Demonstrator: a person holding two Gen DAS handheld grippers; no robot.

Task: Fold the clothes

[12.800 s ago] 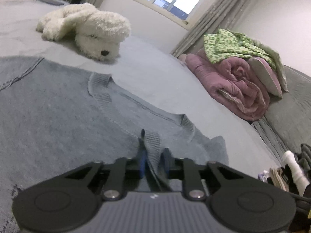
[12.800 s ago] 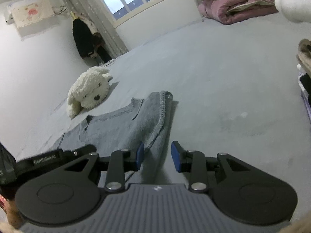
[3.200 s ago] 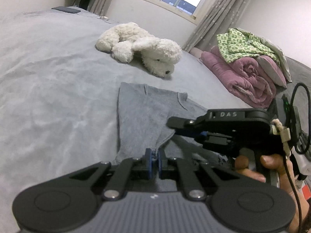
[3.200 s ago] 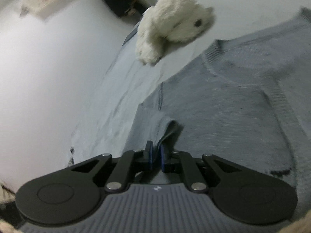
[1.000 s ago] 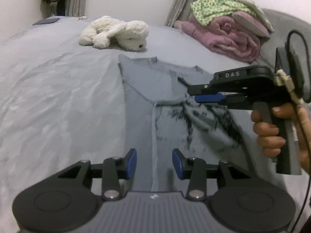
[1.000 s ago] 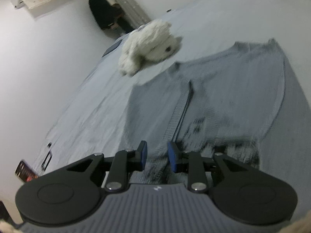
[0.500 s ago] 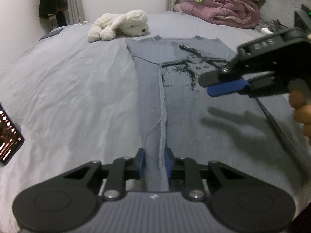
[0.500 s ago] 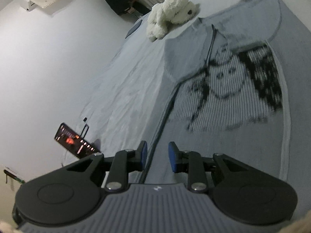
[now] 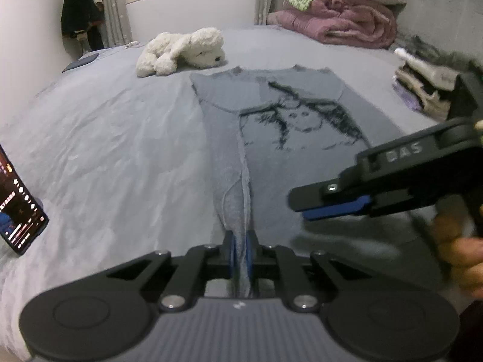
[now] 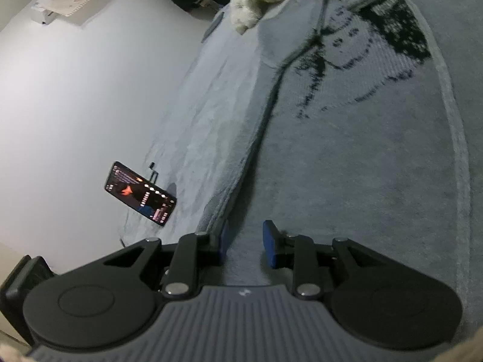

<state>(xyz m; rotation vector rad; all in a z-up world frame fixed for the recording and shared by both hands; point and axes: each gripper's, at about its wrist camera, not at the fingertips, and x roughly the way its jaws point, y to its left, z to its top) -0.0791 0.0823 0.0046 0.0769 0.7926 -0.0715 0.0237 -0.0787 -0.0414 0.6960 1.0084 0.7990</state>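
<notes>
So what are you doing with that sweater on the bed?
A person is folding a grey sweater spread on the bed, using two hand-held grippers. The left gripper is pinched shut on the sweater's bottom edge, where one side is already folded in. The right gripper is open just above the same hem and holds nothing yet. A white plush dog lies beyond the collar.

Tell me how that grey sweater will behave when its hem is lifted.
Probably floppy: the grey sweater lies flat on the bed, its folded edge rumpling where the left tongs pinch it. Likely to sag between grips, since the right tongs are open. The knit looks grippy, not slippery.
</notes>
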